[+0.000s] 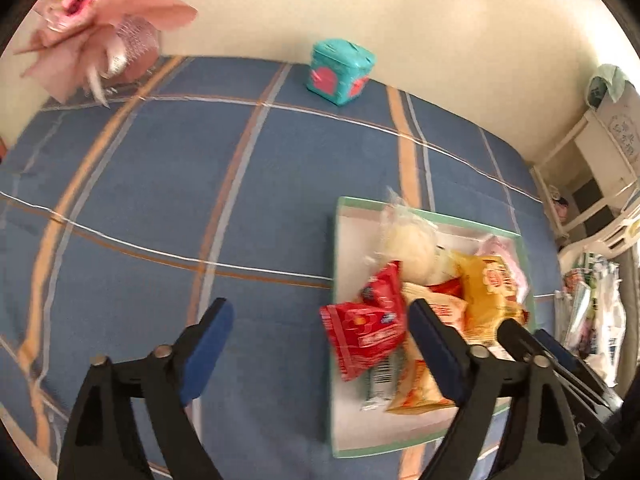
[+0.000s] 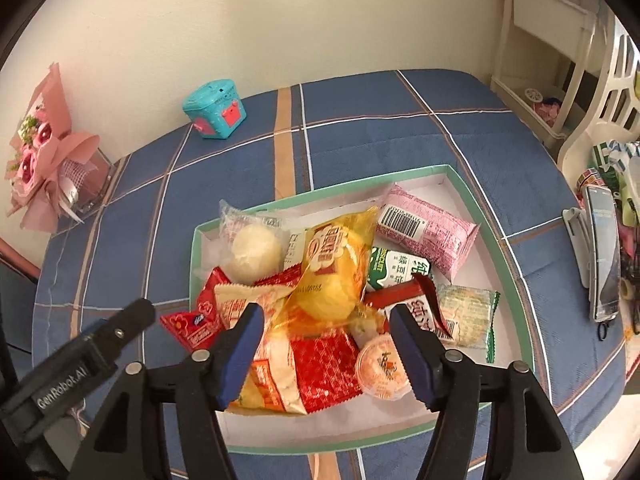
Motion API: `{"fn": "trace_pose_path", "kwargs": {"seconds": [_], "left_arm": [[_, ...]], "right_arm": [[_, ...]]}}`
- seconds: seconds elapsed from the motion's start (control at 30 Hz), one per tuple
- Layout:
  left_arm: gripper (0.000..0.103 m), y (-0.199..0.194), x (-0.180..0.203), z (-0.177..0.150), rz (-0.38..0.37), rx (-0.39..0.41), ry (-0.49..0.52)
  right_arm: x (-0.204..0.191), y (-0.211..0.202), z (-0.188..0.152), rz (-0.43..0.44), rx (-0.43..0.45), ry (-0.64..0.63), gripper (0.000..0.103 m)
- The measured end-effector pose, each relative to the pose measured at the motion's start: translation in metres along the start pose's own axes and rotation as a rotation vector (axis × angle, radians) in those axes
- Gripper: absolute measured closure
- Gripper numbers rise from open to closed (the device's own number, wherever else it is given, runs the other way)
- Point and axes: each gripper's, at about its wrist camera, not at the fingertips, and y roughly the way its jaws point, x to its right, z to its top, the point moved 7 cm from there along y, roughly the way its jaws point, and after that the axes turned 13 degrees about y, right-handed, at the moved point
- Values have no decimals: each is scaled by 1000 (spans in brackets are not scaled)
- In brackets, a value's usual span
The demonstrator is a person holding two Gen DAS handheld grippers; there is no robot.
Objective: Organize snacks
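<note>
Left hand-held gripper [image 1: 322, 346] hangs released above the blue plaid bench [image 1: 160, 200]; just beside it, a red packet [image 1: 362, 334] overhangs the green-rimmed tray [image 2: 486, 216] and could slide out; right hand-held gripper [image 2: 326, 348], also released, hovers over the yellow packet [image 2: 332, 268] topping a pile that could topple

"GenRobot.AI" stood in white letters on the black body of the left gripper [image 2: 120, 332], at the near left of the right wrist view. "BISCUIT" ran in white up the left end of a green and white packet [image 2: 394, 268] in the tray's middle. The pink packet [image 2: 428, 228] at the far right carried a barcode, its digits too small to read. Chinese characters marked the yellow packet [image 2: 332, 264].
</note>
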Motion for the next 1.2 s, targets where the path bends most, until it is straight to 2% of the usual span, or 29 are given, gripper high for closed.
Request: {"fn": "trace_pose_path", "kwargs": {"seconds": [0.07,0.17,0.33,0.47,0.57,0.67,0.9,1.2], "left_arm": [[4,-6,-9,-4,65,16,19],[3,-13,-20,-10,137,17,53],[3,-22,-35,-21,217,22,49],[3,-30,-46,-31,297,-3,37],[3,-37,-48,-37,326,-2,34],[3,-45,-50,-46,402,-22,32],[3,-53,-46,-61,409,-37,60],[3,-76,-50,-83,430,-9,59]], "right_arm": [[-2,-2,-6,10,2,-9,16],[-4,-3,-14,16,5,-22,1],[-7,-10,-22,14,43,-39,0],[-7,-14,-29,17,52,-41,0],[-6,-16,-35,15,50,-42,0],[-6,-18,-43,15,50,-54,0],[-5,-24,-55,17,48,-59,0],[-10,-43,-68,41,81,-72,0]]}}
